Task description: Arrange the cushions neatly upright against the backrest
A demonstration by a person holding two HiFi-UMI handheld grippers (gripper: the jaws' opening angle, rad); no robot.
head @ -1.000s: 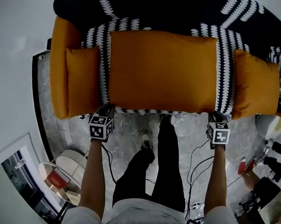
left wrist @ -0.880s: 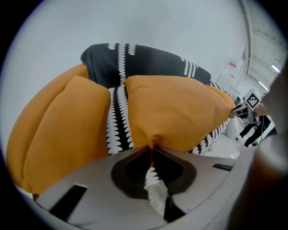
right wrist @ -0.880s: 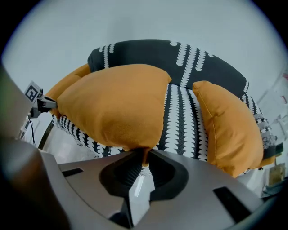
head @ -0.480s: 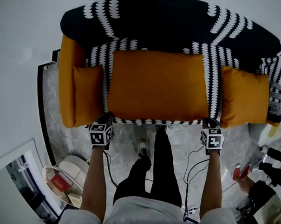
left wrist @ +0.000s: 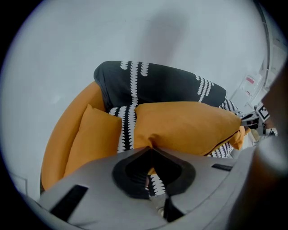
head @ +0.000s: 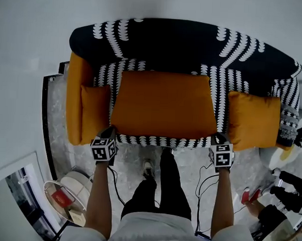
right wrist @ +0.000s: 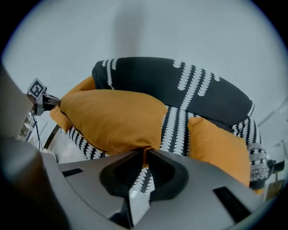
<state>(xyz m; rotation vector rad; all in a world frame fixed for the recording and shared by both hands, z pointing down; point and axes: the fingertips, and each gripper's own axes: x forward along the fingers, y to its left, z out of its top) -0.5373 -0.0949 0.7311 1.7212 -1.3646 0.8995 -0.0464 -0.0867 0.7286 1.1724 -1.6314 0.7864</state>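
- So, head view: a large orange rectangular fabric cushion [head: 164, 105] lies across the seat of a black sofa with white scalloped stripes [head: 219, 103]. The left gripper [head: 111, 132] and right gripper [head: 216, 138] sit on its two front corners.
- Change since a second ago: both grippers have come up and the cushion's front edge has risen with them. The lift looks under way. The cushion isn't upright yet and likely still needs tipping back onto the dark backrest [head: 184, 44].
- Around it: a small orange square cushion [head: 95, 112] stands just beside the big one at the orange armrest [head: 73, 99]. A second small orange cushion [head: 253, 121] sits at the right end, with a strip of striped seat between.
- Floor: the person's dark-trousered legs [head: 158, 192], loose cables [head: 203, 177] and a white round stand [head: 76, 181]. None lies in the tipping path.
- Left gripper view: the jaws have just been closing and are now nipped on the near corner of the cushion [left wrist: 184, 123], with orange fabric between them. The backrest rises behind.
- Right gripper view: the jaws are clamped on the other front corner of the cushion [right wrist: 112, 119]. Striped seat shows under the raised edge, so the front is off the seat.
- Risk: the corner pinches are thin, so fabric could slip as the weight swings. The side cushions may crowd its ends.
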